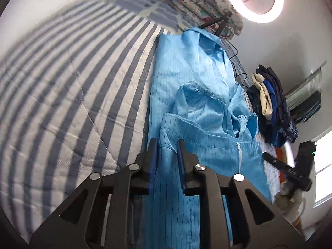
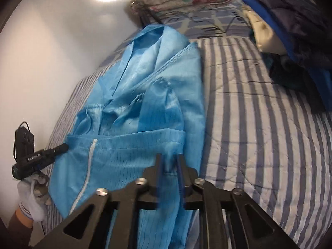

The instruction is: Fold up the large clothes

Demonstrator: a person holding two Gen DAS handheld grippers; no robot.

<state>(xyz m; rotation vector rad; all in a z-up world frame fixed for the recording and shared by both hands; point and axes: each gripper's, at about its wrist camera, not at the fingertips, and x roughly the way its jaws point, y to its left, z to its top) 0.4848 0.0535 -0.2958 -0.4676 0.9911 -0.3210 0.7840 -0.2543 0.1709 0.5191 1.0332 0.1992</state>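
My left gripper [image 1: 167,143] and right gripper [image 2: 169,157] each stand slightly parted around the folded hem of the blue coverall [image 1: 186,78], pads not visibly pinching it. It lies lengthwise on the striped bedspread [image 1: 62,83], clothes pile [image 1: 271,103] nearby.

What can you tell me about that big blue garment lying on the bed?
The blue garment is a thin, shiny coat with fine dark pinstripes, a collar, gathered cuffs and a white zipper. It lies lengthwise on the striped quilt, sleeves folded across its front, the lower hem already folded up. Its near end lies between the fingers of both grippers.
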